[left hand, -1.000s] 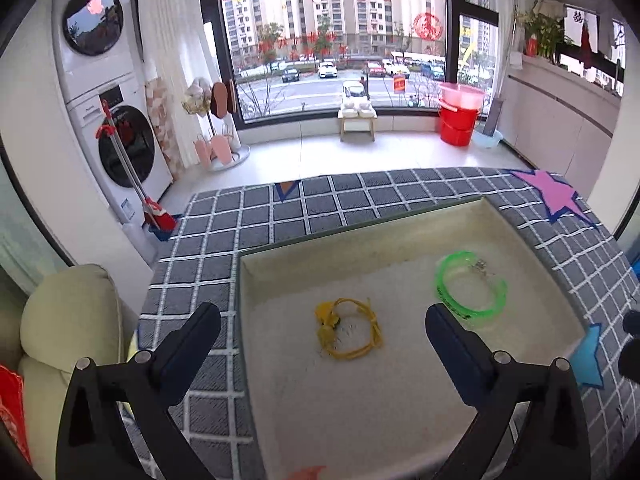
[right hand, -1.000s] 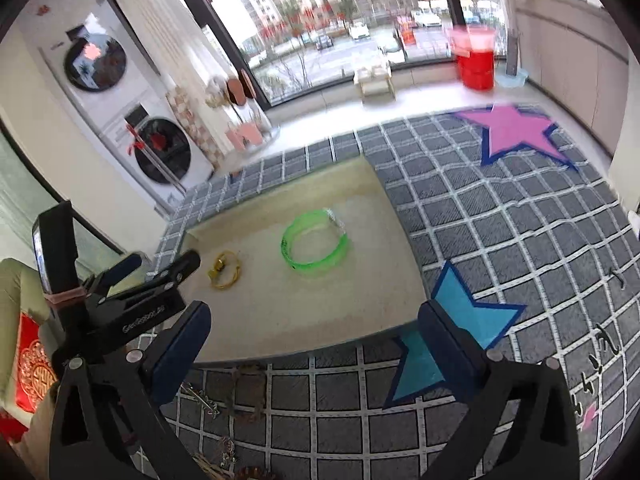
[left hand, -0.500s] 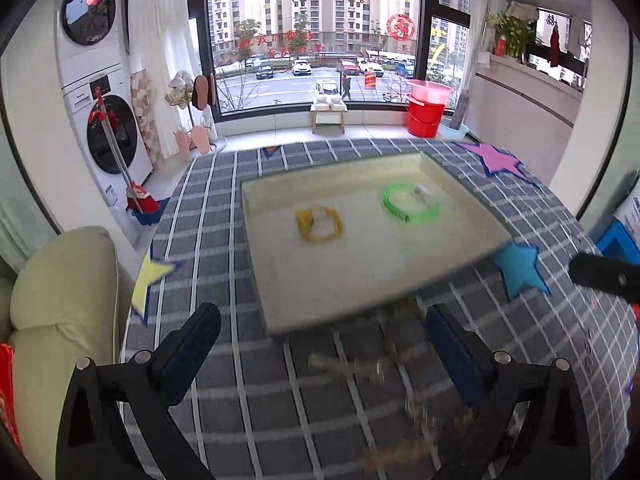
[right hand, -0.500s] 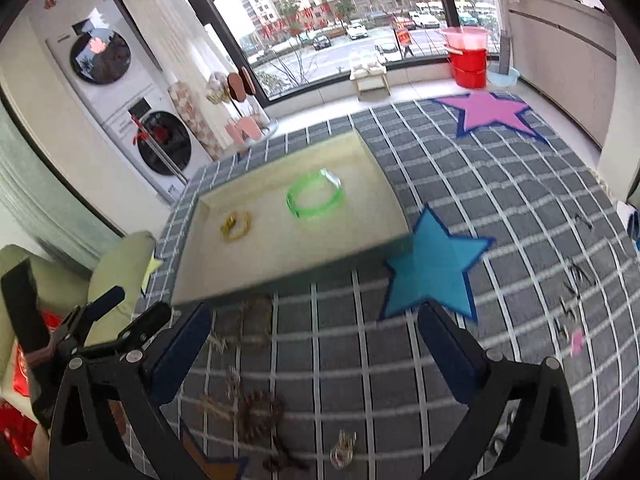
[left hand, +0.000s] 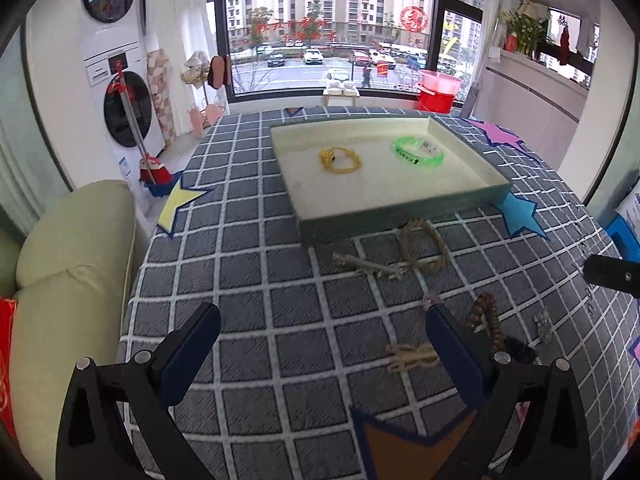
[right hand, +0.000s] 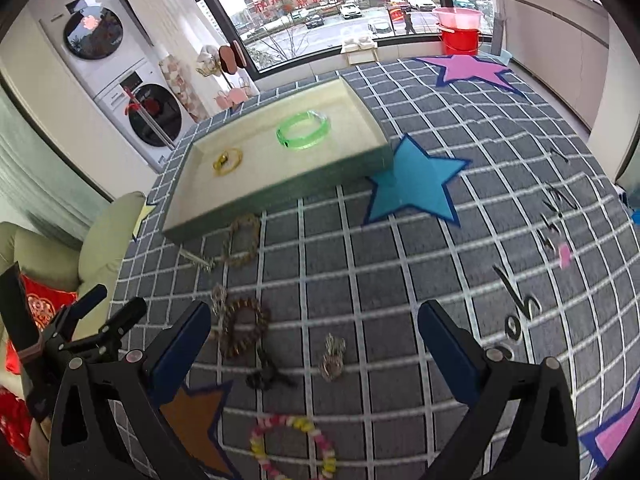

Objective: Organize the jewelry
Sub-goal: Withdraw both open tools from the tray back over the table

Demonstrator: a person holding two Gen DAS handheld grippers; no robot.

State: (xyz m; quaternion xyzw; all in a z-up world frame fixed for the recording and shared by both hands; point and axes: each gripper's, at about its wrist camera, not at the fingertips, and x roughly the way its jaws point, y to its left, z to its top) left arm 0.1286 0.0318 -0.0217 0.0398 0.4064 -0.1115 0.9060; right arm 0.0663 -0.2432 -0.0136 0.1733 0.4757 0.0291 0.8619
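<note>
A shallow cream tray (left hand: 400,216) (right hand: 276,196) sits on the checked table. It holds a green bangle (left hand: 418,152) (right hand: 303,133) and a yellow cord bracelet (left hand: 340,159) (right hand: 227,160). Loose jewelry lies in front of the tray: a tan rope bracelet (left hand: 423,245) (right hand: 241,242), a brown bead bracelet (right hand: 242,326), a silver chain piece (right hand: 333,357), a dark piece (right hand: 267,374) and a pink-yellow bead bracelet (right hand: 294,446). My left gripper (left hand: 322,352) is open and empty above the near table. My right gripper (right hand: 316,344) is open and empty above the loose pieces.
The grey checked cloth carries star patches, a blue one (right hand: 416,186) next to the tray. A small tan piece (left hand: 410,356) and a striped piece (left hand: 486,316) lie near the left gripper. A cream sofa (left hand: 68,264) stands left of the table.
Both grippers have pulled back from the tray toward the near table edge. The loose jewelry in front of the tray has come into view. Both stay open.
</note>
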